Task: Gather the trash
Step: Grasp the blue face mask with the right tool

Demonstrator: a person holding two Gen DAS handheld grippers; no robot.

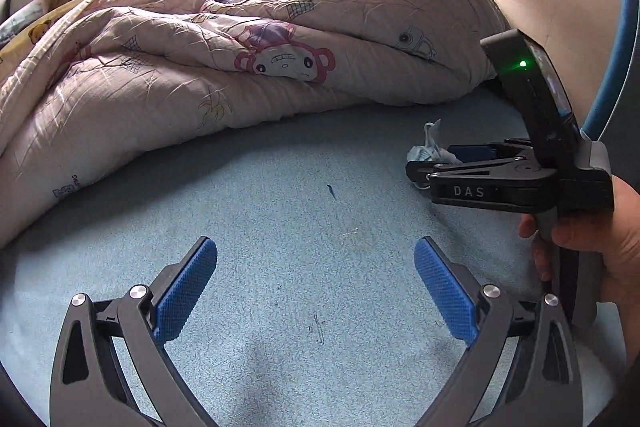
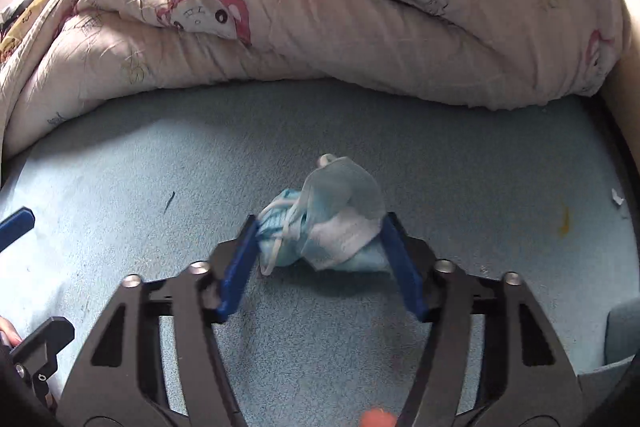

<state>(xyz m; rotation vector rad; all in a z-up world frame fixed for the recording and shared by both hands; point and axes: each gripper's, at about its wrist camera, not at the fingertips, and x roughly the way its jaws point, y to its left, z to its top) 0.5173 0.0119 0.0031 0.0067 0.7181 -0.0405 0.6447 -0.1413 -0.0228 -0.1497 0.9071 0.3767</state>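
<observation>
Crumpled face mask (image 2: 324, 223), pale blue with white ear loops, sits on the light blue bed sheet (image 2: 160, 167), toward the sheet's right side, just in front of the rumpled cartoon-print quilt (image 2: 320, 27). The right gripper (image 2: 320, 247) has its jaws around it, blue pads touching both sides of the wad. The left gripper (image 1: 316, 259) hovers above bare sheet nearer the front edge, jaws spread wide with nothing between them. A hand (image 1: 592, 247) grasps the right gripper's handle.
</observation>
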